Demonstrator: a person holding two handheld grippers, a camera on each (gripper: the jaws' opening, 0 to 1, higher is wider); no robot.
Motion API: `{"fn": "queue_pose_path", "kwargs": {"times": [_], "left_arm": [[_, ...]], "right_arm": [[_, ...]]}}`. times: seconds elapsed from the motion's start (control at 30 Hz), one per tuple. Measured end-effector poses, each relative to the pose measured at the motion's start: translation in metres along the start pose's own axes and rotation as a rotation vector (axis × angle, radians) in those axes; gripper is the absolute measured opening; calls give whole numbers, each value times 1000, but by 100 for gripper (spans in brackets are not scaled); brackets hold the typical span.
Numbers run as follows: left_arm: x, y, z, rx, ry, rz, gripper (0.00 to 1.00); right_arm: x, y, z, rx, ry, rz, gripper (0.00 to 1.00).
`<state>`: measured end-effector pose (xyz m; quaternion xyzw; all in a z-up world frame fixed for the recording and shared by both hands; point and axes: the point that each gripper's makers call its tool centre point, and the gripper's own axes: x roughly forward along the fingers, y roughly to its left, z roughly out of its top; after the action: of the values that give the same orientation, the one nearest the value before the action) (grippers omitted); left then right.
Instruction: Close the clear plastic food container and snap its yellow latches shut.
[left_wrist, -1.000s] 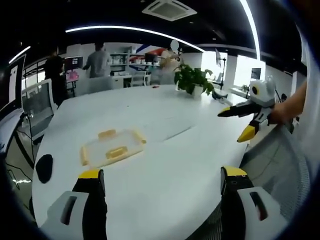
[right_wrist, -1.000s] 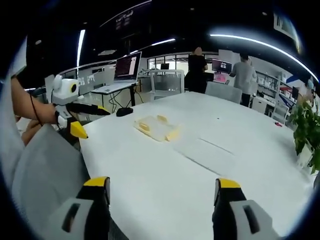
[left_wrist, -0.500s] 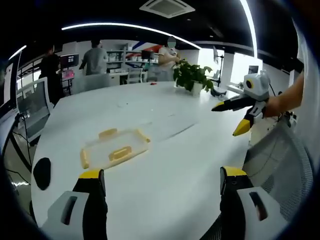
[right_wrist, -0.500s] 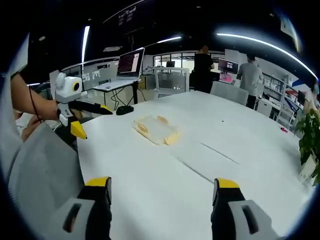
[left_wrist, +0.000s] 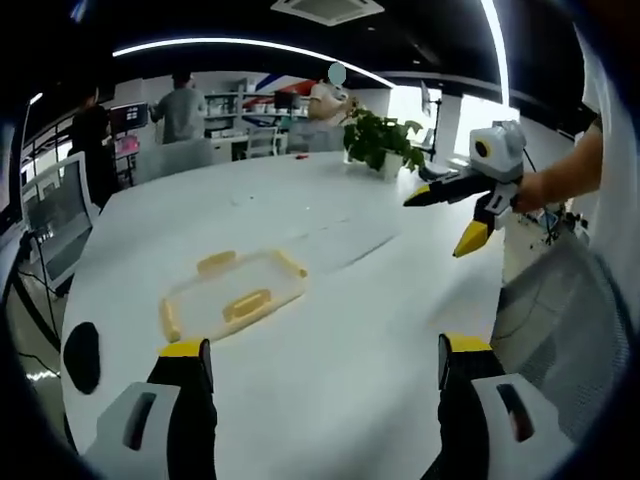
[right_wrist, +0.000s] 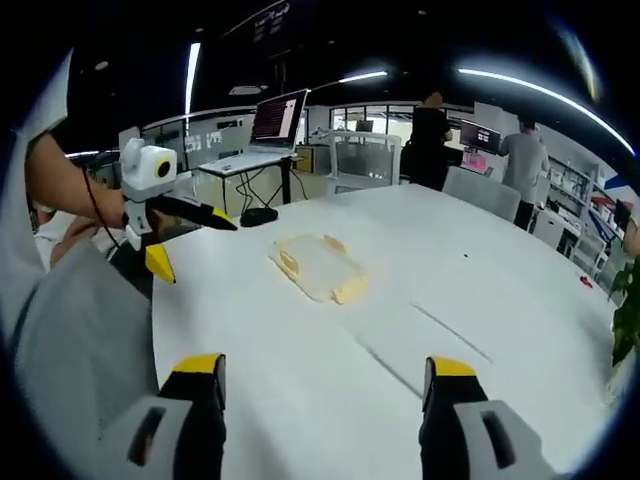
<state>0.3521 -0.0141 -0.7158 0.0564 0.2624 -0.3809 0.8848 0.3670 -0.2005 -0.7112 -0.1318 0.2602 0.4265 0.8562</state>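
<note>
Fingers on both grippers spread wide, nothing between them. Left gripper (left_wrist: 315, 360) hangs over the near edge of the white desk (left_wrist: 330, 300); right gripper (right_wrist: 320, 375) likewise from the opposite side, well apart from its partner.

Clear plastic food container (left_wrist: 232, 297) lies flat on the desk at approx 11 o'clock in the left gripper view and approx 12 o'clock in the right gripper view (right_wrist: 318, 268) — near neither set of fingers. Yellow latches (left_wrist: 216, 263) show along its rim; whether the lid is seated or any latch is snapped can't be told at this range.

Risks, as I judge them:
- Container looks light and sits on a smooth top, so a push on one latch w/o the other gripper bracing could slide or tip it.
- Pressing latches w/ the lid not squarely seated could leave them sprung, or pop a corner.
- Both grippers converge on one small item — fingers could clash.
- Fisheye bends the layout, so reach may land short or wide.

Dark mouse-like object (left_wrist: 80, 355) at approx 9 o'clock, potted plant (left_wrist: 380, 145) at approx 1 o'clock; both well clear.
</note>
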Motion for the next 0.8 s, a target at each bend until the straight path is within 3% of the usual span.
{"fn": "queue_pose_path", "kwargs": {"times": [0.5, 0.8], "left_arm": [[5, 24, 2, 42, 28, -9, 89], [5, 40, 1, 107, 70, -24, 89]], "right_arm": [[26, -15, 15, -55, 9, 52, 79], [39, -15, 22, -88, 27, 104, 78]]}}
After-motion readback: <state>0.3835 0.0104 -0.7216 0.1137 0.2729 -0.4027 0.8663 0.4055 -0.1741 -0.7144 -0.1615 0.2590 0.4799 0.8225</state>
